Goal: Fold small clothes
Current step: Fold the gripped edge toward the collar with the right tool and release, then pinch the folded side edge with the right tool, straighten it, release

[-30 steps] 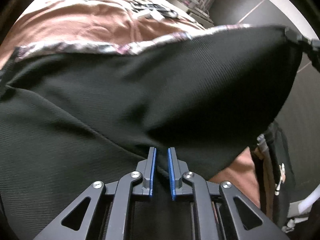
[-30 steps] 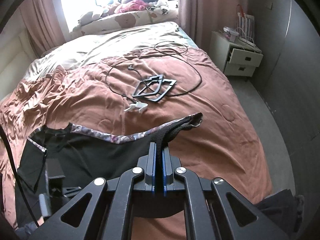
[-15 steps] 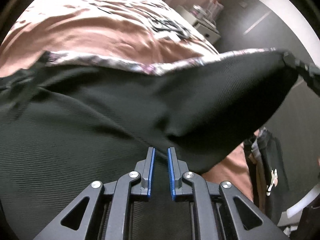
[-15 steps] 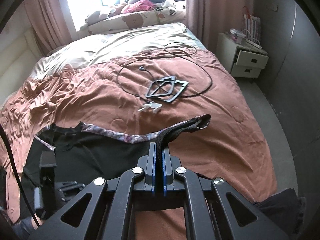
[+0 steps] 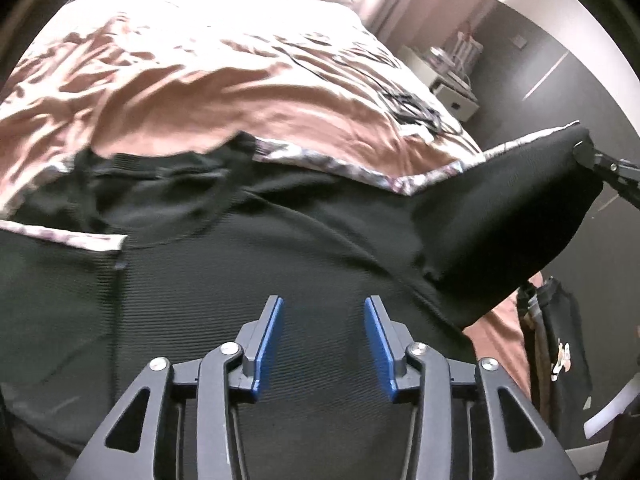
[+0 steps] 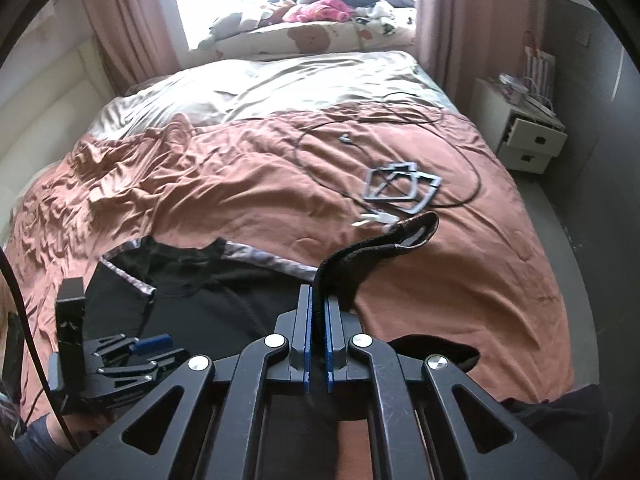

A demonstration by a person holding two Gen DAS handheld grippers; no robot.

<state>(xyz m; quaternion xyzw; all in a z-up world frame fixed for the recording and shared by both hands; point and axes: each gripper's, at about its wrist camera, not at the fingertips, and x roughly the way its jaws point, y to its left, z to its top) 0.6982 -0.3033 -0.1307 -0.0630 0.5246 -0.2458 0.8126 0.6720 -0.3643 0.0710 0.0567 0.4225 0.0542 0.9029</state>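
Black top point(image 5: 280, 280) with patterned trim lies spread on the brown bedspread point(image 6: 240, 200). Left gripper point(image 5: 324, 340) hangs over it, jaws opening, nothing pinched between them. Right gripper point(image 6: 318, 304) is clamped on the top's raised sleeve edge.

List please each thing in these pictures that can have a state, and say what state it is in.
Left gripper: opening, nothing pinched between its fingers.
Right gripper: shut on the black garment's edge.
Black garment: partly spread on the bed, one corner lifted.
Brown bedspread: wrinkled.
Black cable: lying loose in loops on the bedspread.
Nightstand: top drawer partly open.
Curtains: drawn aside, window uncovered.
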